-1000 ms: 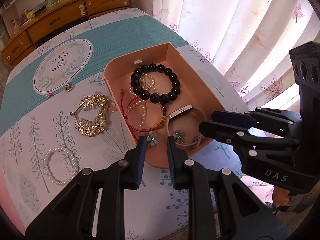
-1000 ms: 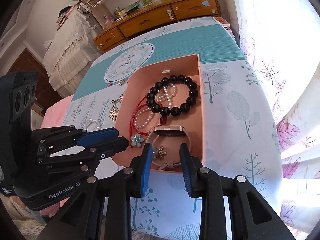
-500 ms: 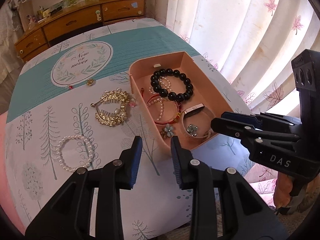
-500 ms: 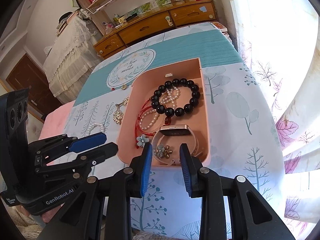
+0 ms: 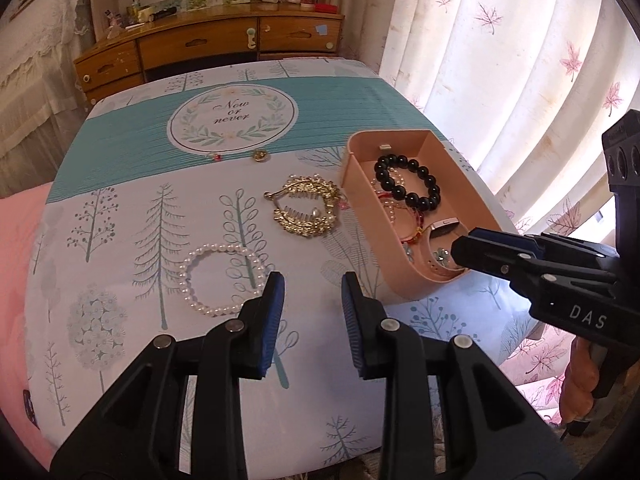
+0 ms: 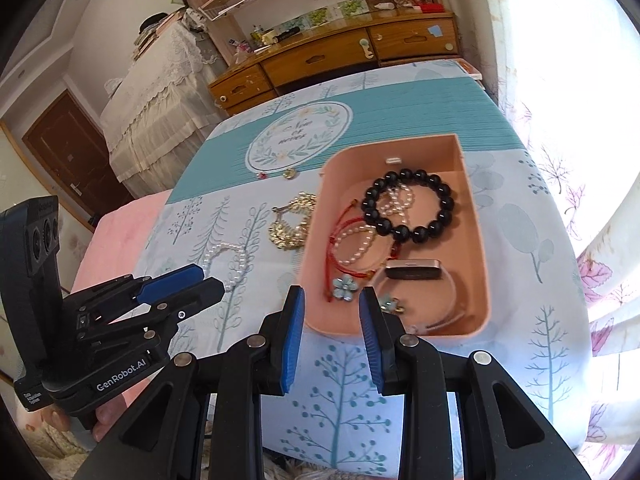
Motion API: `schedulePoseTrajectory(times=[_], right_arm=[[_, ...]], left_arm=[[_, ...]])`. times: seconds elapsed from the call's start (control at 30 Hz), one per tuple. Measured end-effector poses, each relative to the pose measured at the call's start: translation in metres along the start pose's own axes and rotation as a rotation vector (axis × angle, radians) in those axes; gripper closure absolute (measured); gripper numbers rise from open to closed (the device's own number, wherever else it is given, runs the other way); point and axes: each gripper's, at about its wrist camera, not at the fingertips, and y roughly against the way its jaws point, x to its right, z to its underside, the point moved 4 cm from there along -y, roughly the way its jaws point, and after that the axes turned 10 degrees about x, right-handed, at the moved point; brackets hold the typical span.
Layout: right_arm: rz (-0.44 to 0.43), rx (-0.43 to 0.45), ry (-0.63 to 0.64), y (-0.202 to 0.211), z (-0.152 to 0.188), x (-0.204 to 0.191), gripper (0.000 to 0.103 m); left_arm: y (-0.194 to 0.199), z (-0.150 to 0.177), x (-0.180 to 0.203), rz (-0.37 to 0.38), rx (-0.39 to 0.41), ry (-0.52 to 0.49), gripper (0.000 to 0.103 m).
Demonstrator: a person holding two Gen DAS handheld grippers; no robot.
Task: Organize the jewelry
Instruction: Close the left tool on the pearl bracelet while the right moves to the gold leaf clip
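The left hand-held gripper [image 5: 312,294] hangs released over the printed cloth of the desk [image 5: 132,216], its blue pads parted with nothing between them. Just ahead of its left fingertip lies a white pearl bracelet [image 5: 222,280], flat on the cloth and apart from the pads. Farther ahead, slightly to the right, a gold leaf-shaped hair comb [image 5: 306,210] rests close to the side wall of a pink tray [image 5: 362,208]. The right hand-held gripper [image 6: 331,310] is likewise released and empty, poised just short of the tray's near wall [image 6: 360,326]. Immediately beyond its fingertips, inside the tray, are a pale blue flower charm [image 6: 345,287], a second small charm [image 6: 390,304] and a pink-strapped watch [image 6: 414,270]. Past those lie a red cord bracelet with pearls [image 6: 352,246], then a black bead bracelet [image 6: 408,206] overlapping a small strand of pearls. Beyond the tray's left far corner, two small pieces sit on the cloth: a gold one [image 6: 289,173] and a red one [image 6: 262,175], near the round printed emblem. A wooden dresser [image 6: 340,56] stands behind the desk.
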Motion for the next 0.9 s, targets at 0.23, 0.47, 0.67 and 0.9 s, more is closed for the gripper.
schedulePoseTrajectory(times=[0.23, 0.47, 0.67, 0.9], right_arm=[[-0.024, -0.002, 0.080, -0.010, -0.011, -0.040, 0.075], [-0.051, -0.021, 0.139, -0.027, -0.020, -0.070, 0.075], [-0.072, -0.042, 0.169, -0.045, -0.031, -0.086, 0.075], [-0.084, -0.095, 0.181, -0.076, -0.042, -0.092, 0.075]], left_arm=[[0.007, 0.004, -0.036, -0.035, 0.008, 0.065, 0.077], [0.005, 0.007, -0.066, -0.081, 0.001, 0.113, 0.077], [-0.002, 0.013, -0.091, -0.092, -0.020, 0.163, 0.077], [-0.019, 0.017, -0.115, -0.083, -0.069, 0.218, 0.077]])
